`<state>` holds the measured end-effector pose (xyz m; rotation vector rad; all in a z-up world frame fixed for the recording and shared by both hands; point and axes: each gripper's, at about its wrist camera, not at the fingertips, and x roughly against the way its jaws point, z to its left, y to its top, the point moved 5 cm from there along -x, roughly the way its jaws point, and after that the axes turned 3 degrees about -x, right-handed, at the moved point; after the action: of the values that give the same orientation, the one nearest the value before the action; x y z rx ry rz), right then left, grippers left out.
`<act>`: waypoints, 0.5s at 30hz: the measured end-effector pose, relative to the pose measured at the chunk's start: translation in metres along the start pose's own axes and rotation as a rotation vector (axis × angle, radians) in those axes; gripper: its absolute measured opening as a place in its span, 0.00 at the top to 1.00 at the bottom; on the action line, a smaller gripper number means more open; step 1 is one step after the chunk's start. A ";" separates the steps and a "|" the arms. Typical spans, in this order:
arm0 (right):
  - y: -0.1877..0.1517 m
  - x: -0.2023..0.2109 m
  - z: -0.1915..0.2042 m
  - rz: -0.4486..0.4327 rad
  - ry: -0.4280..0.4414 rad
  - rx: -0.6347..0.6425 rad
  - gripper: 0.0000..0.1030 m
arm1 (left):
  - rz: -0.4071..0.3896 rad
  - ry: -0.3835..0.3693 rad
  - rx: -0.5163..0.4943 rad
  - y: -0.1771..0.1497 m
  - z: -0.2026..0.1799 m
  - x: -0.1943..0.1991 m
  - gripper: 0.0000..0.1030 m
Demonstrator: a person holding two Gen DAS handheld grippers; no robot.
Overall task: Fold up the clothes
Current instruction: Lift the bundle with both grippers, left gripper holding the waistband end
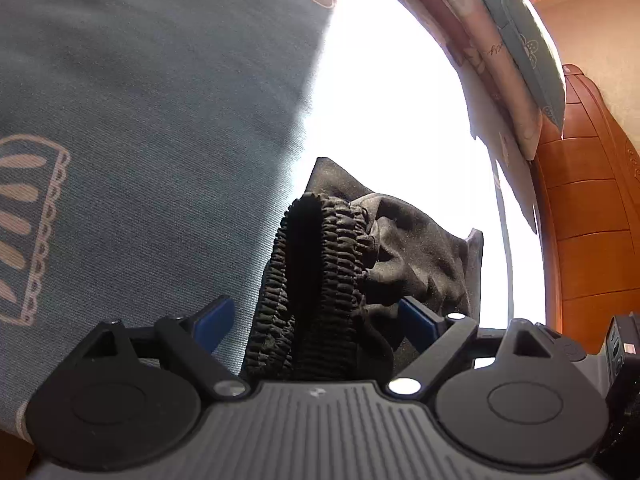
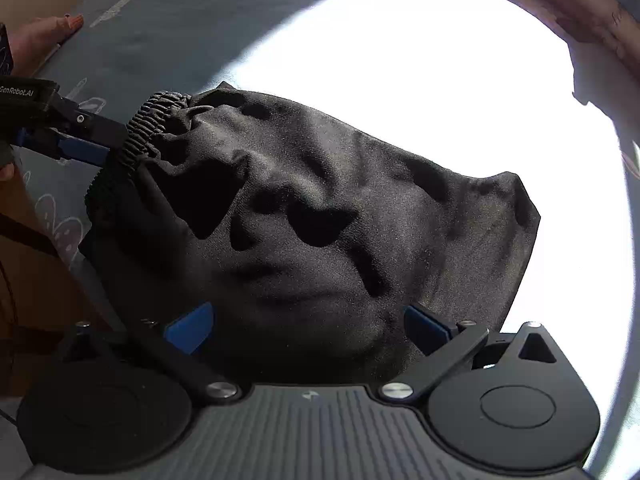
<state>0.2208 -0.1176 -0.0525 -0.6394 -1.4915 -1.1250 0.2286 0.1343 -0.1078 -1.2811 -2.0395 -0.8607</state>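
Note:
A black garment point(image 2: 328, 216) with a ribbed elastic waistband point(image 1: 316, 280) lies crumpled on a blue-grey floral bedsheet point(image 1: 140, 120). In the left wrist view my left gripper point(image 1: 316, 320) has its blue-padded jaws wide apart on either side of the bunched waistband, not pressing it. That gripper also shows in the right wrist view point(image 2: 96, 140), at the waistband end point(image 2: 156, 120). My right gripper point(image 2: 308, 328) is open over the near edge of the garment, with black cloth lying between its blue pads.
A sunlit patch point(image 1: 392, 100) washes out the sheet beyond the garment. Pink and blue floral pillows point(image 1: 516, 52) lie at the far right, against a wooden headboard point(image 1: 588, 216). A person's hand point(image 2: 44, 32) shows at the upper left of the right wrist view.

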 end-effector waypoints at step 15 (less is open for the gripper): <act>0.034 -0.012 0.010 -0.001 -0.014 -0.041 0.00 | 0.169 -0.209 -0.052 0.041 -0.007 -0.054 0.10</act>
<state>0.2487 -0.0928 -0.0534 -0.6759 -1.4839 -1.1565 0.2873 0.1134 -0.1348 -1.6055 -2.0400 -0.7326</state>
